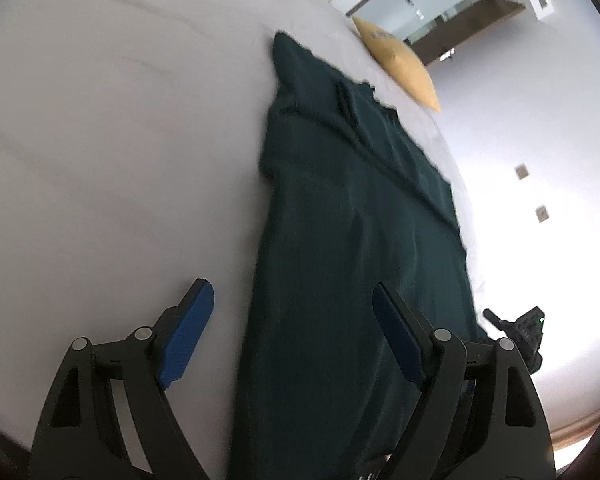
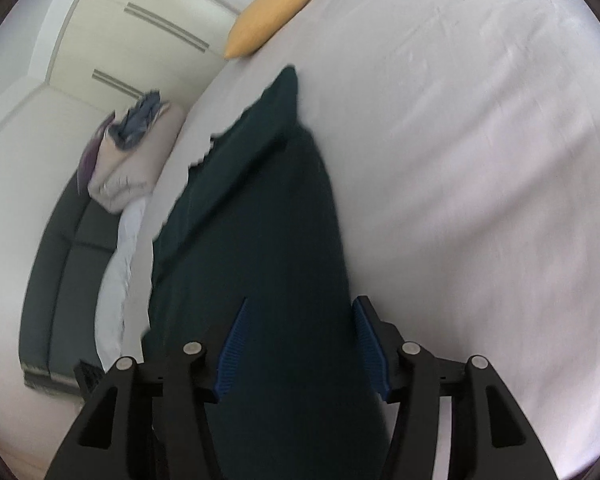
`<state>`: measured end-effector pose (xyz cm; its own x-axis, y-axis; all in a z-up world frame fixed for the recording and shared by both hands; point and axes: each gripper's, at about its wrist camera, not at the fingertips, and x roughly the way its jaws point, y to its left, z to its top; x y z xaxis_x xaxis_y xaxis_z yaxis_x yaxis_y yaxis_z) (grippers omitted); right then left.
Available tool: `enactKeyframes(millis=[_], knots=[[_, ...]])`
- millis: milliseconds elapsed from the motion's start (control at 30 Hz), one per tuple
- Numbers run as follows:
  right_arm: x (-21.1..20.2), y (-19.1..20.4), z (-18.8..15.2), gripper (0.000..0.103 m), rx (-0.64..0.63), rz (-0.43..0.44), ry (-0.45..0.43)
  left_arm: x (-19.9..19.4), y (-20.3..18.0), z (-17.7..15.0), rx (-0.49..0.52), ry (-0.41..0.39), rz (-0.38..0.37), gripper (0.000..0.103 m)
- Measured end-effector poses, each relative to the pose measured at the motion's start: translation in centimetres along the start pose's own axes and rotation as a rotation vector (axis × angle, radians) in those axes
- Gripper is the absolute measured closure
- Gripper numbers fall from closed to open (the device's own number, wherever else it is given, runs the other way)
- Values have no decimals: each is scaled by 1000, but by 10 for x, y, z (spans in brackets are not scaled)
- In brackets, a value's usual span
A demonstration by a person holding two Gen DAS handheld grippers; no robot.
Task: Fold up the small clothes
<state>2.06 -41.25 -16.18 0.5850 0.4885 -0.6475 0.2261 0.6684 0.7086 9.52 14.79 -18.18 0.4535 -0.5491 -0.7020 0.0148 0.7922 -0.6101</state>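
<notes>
A dark green garment (image 1: 352, 216) lies stretched out lengthwise on a white bed sheet (image 1: 112, 152); it also shows in the right wrist view (image 2: 256, 216). My left gripper (image 1: 292, 304) is open, its blue pads either side of the garment's near left edge, above the cloth. My right gripper (image 2: 300, 320) is open over the garment's near end, with the cloth's right edge between its pads. Neither gripper holds cloth. The garment's near end is hidden below both frames.
A yellow pillow (image 1: 400, 62) lies past the garment's far end, also in the right wrist view (image 2: 272, 12). A pile of pale bedding and folded clothes (image 2: 132, 152) sits on a dark sofa (image 2: 60, 264) left of the bed. White wardrobe doors stand behind.
</notes>
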Motion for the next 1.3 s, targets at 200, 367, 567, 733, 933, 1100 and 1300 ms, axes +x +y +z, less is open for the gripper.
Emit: enactKeyframes(millis=[200, 367, 567, 733, 933, 1100, 1300], knots=[[-24, -8, -34, 47, -3, -5, 2, -17, 1, -36, 21, 85, -20, 22], [-35, -15, -49, 47, 9, 13, 24, -22, 2, -52, 42, 138, -38, 24], [-38, -17, -62, 47, 26, 45, 66, -20, -8, -67, 100, 208, -48, 27], [-41, -18, -73, 47, 15, 46, 101, -18, -12, -73, 111, 231, -51, 29], [-43, -24, -78, 47, 36, 51, 109, -25, -7, -81, 95, 236, -81, 34], [-41, -25, -80, 47, 38, 66, 118, -12, -9, -79, 76, 244, -92, 34], [-40, -28, -81, 47, 51, 94, 124, -11, 6, -74, -6, 244, -174, 42]])
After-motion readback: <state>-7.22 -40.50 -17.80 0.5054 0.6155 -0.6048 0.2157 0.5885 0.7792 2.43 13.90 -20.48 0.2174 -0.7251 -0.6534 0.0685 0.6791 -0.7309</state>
